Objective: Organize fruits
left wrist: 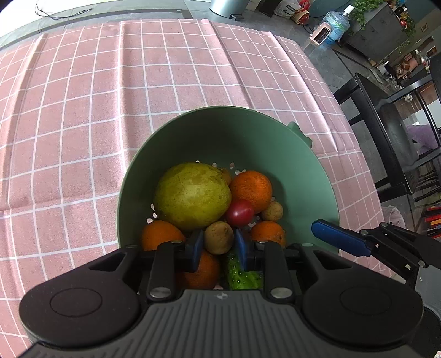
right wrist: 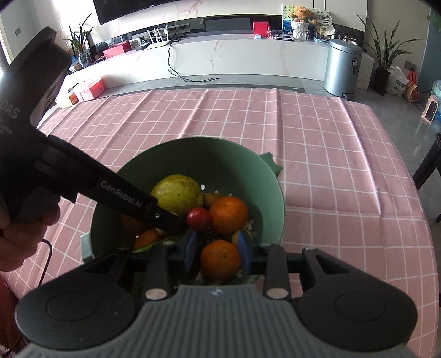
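Left gripper (left wrist: 218,246) pinches a small brown fruit (left wrist: 218,237) inside the green bowl (left wrist: 220,129). Right gripper (right wrist: 217,251) straddles an orange (right wrist: 220,258), contact unclear. Large yellow-green fruit (left wrist: 192,195), long axis left-right, crowds a red tomato (left wrist: 239,212). Pink checked cloth (left wrist: 110,96) underneath.

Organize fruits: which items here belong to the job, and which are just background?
Job: green bowl, pomelo, oranges, tomato, kiwi, left tongs, right tongs.
Background: checked cloth, bin, water jug, chair.
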The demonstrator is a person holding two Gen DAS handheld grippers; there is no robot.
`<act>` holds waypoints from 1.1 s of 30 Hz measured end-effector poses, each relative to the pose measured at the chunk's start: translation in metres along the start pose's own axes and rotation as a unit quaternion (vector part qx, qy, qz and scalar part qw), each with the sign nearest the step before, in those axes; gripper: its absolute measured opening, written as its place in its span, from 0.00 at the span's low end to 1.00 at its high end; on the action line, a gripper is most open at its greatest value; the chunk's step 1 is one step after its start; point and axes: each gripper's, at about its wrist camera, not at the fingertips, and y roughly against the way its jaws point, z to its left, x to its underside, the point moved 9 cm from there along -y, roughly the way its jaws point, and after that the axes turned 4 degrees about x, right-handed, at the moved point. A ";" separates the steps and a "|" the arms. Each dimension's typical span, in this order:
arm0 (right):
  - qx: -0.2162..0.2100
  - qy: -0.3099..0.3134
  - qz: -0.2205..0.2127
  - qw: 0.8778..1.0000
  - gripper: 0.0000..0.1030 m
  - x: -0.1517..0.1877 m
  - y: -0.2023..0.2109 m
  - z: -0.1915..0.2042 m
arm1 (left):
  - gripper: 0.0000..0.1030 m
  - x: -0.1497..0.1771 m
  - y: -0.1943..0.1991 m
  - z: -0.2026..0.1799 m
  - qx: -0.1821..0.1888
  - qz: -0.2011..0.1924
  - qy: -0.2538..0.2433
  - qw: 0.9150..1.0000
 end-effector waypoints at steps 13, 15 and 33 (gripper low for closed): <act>0.023 -0.011 -0.036 0.999 0.56 -0.021 0.053 0.012 | 0.64 -0.002 0.097 -0.013 -0.040 -0.098 -0.049 0.993; 0.029 -0.015 -0.057 0.998 0.60 -0.028 0.073 0.017 | 0.64 0.002 0.124 -0.013 -0.063 -0.126 -0.063 0.988; 0.077 -0.066 -0.169 0.980 0.80 0.004 0.202 0.094 | 0.86 0.091 0.248 -0.009 -0.177 -0.302 -0.116 0.930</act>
